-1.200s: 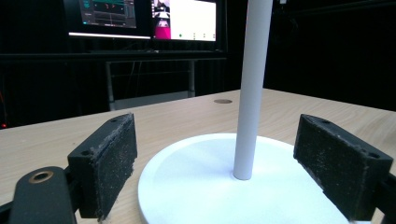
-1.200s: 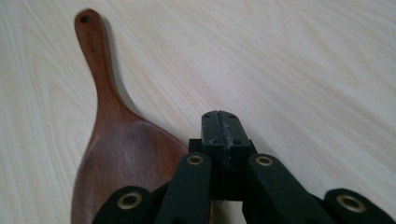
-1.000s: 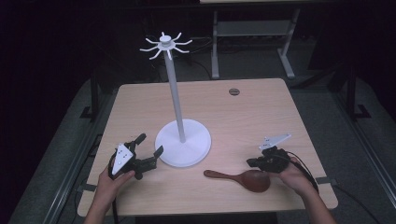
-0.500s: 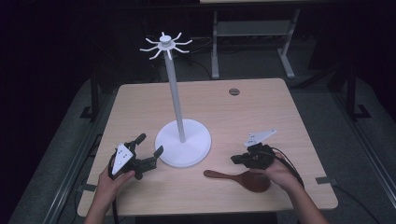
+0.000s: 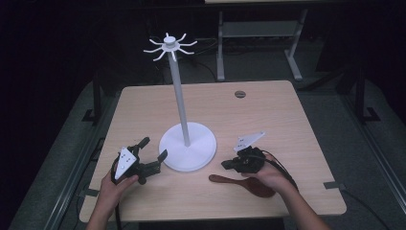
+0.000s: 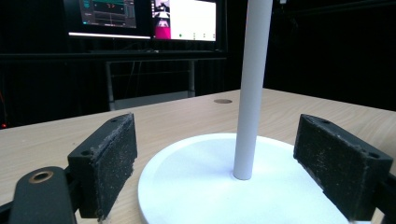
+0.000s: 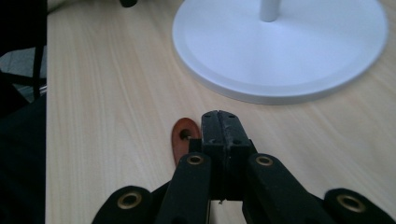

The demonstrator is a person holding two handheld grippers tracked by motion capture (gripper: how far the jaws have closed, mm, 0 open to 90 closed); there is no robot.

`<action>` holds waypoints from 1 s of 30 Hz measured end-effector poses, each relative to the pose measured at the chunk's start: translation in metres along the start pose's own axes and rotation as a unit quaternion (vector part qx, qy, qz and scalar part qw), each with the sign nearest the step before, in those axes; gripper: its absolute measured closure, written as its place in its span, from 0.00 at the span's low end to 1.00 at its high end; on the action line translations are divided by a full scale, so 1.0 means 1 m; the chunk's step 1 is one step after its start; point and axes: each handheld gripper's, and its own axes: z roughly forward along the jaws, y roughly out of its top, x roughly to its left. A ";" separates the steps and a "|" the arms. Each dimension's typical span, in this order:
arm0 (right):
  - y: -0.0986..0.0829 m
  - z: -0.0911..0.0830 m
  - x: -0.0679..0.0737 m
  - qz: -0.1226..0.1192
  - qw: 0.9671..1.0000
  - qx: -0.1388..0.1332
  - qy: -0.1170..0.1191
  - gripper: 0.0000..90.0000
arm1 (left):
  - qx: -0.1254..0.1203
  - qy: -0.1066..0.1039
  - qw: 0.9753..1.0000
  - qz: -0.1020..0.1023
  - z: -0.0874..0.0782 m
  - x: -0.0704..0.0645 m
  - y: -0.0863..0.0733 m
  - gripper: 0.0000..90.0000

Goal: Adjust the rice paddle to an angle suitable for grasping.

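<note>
Wooden spoon (image 5: 245, 184) (flat on table (image 5: 297, 143)) beneath right gripper (image 5: 229, 165).

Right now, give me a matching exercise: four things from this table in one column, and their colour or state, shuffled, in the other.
Things:
1. left claw
2. right claw
3. spoon
4. stand

States:
A. white, upright, round base on the table
B. shut, empty, just above the spoon's handle
C. jaws wide apart, either side of the base's edge
D. brown wood, lying flat near the front edge

Pairs: 1-C, 2-B, 3-D, 4-A
</note>
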 end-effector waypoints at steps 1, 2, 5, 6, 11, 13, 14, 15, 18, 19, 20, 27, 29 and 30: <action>0.001 0.003 0.002 0.001 1.000 0.001 0.006 1.00 | 0.000 0.000 1.000 0.000 0.000 0.000 0.000 0.14; 0.001 0.007 0.005 0.000 1.000 0.003 0.010 1.00 | 0.000 0.000 1.000 0.000 0.000 0.000 0.000 0.14; 0.002 0.016 0.012 -0.008 1.000 0.018 0.018 1.00 | 0.001 0.000 1.000 0.001 0.000 0.000 0.000 0.14; 0.002 0.019 0.013 -0.021 0.999 0.023 0.018 1.00 | 0.001 0.000 1.000 0.001 0.000 0.000 0.000 0.14; 0.003 0.033 0.019 -0.033 0.998 0.043 0.025 1.00 | 0.000 -0.001 1.000 0.000 0.000 0.000 0.000 0.14; 0.004 0.039 0.021 -0.041 0.998 0.050 0.027 1.00 | 0.000 -0.001 1.000 0.000 0.000 0.000 0.000 0.14; 0.004 0.042 0.022 -0.046 0.997 0.052 0.028 1.00 | 0.000 -0.001 1.000 0.000 0.000 0.000 0.000 0.14; 0.004 0.044 0.024 -0.047 0.997 0.055 0.029 1.00 | 0.000 -0.001 1.000 0.000 0.000 0.000 0.000 0.14; 0.004 0.049 0.024 -0.059 0.996 0.059 0.031 1.00 | 0.000 -0.001 1.000 0.000 0.000 0.000 0.000 0.14; 0.004 0.049 0.025 -0.056 0.996 0.060 0.032 1.00 | 0.000 -0.001 1.000 0.000 0.000 0.000 0.000 0.14; 0.004 0.049 0.025 -0.056 0.996 0.061 0.033 1.00 | 0.000 -0.001 1.000 0.000 0.000 0.000 0.000 0.14; 0.002 0.049 0.023 -0.055 0.996 0.059 0.028 1.00 | 0.000 -0.001 1.000 0.000 0.000 0.000 0.000 0.14; 0.001 0.049 0.021 -0.058 0.996 0.064 0.020 1.00 | 0.000 -0.001 1.000 0.000 0.000 0.000 0.000 0.14; 0.001 0.049 0.022 -0.049 0.996 0.067 0.016 1.00 | 0.000 -0.002 1.000 0.000 0.000 0.000 0.000 0.14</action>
